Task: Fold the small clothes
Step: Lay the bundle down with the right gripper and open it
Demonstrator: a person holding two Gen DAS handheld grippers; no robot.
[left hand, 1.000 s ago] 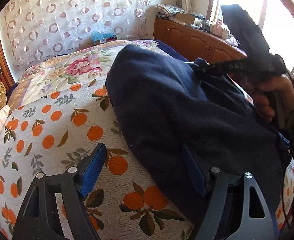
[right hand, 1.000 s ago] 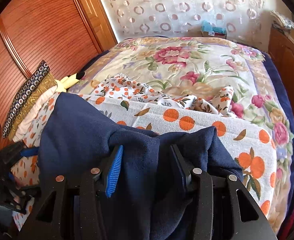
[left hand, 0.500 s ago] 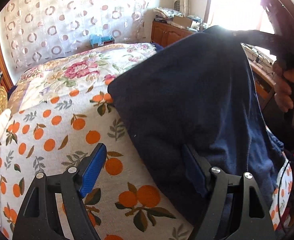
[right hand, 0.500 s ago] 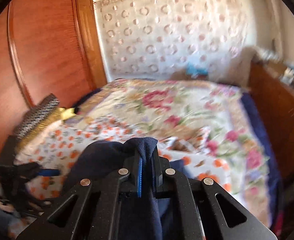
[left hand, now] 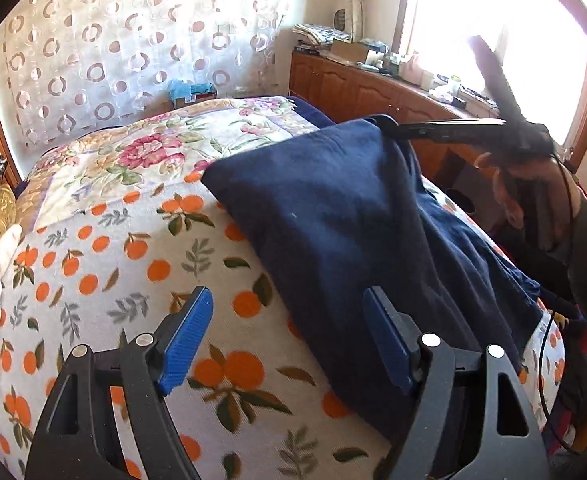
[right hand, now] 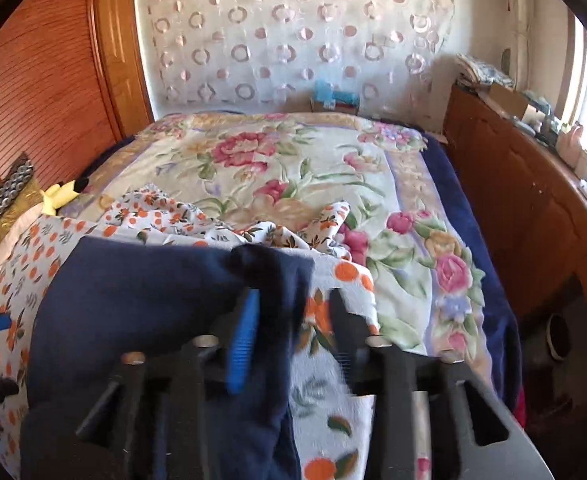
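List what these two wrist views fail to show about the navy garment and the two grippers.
- Navy garment: its type and its near and right edges, cut off by the frame and the left gripper in the left wrist view.
- Right gripper: whether its parted fingers still touch the cloth; motion blur in the right wrist view.
- Cloth under the fold: hidden by the garment itself.

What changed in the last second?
The right tool clamped the navy garment, carried its edge up and over toward the far side, and has now opened; the cloth is dropping free. The left tool stayed open in place near the garment's near edge on the orange-print sheet.
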